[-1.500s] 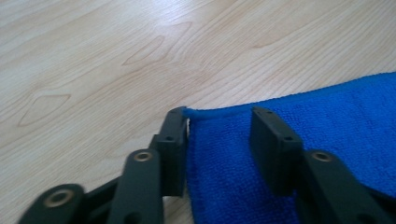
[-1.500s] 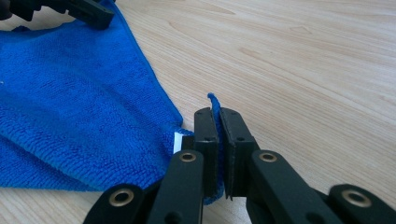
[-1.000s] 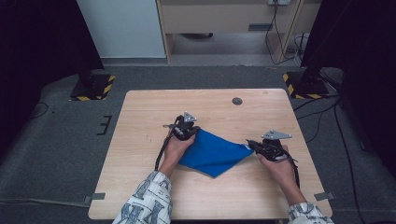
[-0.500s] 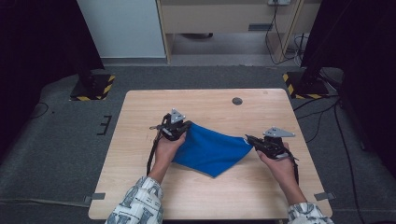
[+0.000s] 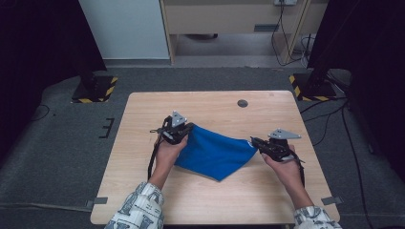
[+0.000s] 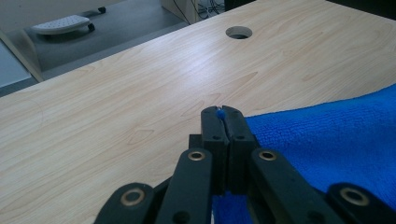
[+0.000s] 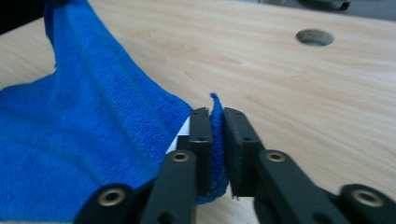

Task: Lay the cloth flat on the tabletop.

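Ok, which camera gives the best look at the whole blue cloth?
The high view: it shows the entire blue cloth stretched over the table between the left gripper and right gripper. The left gripper view shows just one pinched corner and an edge; the right gripper view shows another pinched corner and part of the sagging surface.

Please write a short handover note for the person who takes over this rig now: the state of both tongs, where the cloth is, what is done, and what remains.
Left tongs: shut on a corner of the blue microfibre cloth, raised a little above the wooden table.
Right tongs: shut on the opposite corner, beside the white label.
Cloth: hangs between the two tongs; its lower point lies on the table near the person's side.
Done: both corners gripped, cloth partly lifted and stretched.
Left: probably to spread it flat or fold it; keep both grips until it is placed.
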The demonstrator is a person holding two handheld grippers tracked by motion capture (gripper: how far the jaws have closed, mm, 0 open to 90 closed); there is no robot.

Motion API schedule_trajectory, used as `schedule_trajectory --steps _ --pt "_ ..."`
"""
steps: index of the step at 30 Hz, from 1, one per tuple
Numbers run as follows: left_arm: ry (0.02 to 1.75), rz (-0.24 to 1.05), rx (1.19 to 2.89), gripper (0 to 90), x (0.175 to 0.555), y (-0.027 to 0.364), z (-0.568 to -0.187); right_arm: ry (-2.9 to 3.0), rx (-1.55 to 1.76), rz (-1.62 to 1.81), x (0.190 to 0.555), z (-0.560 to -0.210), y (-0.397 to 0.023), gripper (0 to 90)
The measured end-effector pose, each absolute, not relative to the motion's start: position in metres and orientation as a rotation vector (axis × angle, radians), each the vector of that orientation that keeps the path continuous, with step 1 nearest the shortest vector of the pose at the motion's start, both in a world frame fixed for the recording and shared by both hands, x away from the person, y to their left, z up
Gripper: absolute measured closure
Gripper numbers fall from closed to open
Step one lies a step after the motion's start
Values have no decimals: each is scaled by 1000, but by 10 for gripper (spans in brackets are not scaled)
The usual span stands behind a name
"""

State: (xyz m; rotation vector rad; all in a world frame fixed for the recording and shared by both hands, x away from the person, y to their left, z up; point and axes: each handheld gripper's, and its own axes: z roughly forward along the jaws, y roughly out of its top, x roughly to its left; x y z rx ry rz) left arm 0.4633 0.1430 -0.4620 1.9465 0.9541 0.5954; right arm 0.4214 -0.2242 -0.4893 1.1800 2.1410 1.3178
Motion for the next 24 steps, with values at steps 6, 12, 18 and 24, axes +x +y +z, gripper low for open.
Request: schedule_trajectory --steps 6,12,18,24 --pt "955 599 1950 884 463 144 -462 2150 1205 1311 423 -493 -225 822" --pt "950 599 1951 885 461 144 -461 2141 1202 1292 423 -492 -226 860" --pt "938 604 1942 885 457 146 -456 2098 1180 1333 421 -477 -229 868" --pt "923 610 1938 884 455 146 -450 2061 1149 1358 418 -457 -232 868"
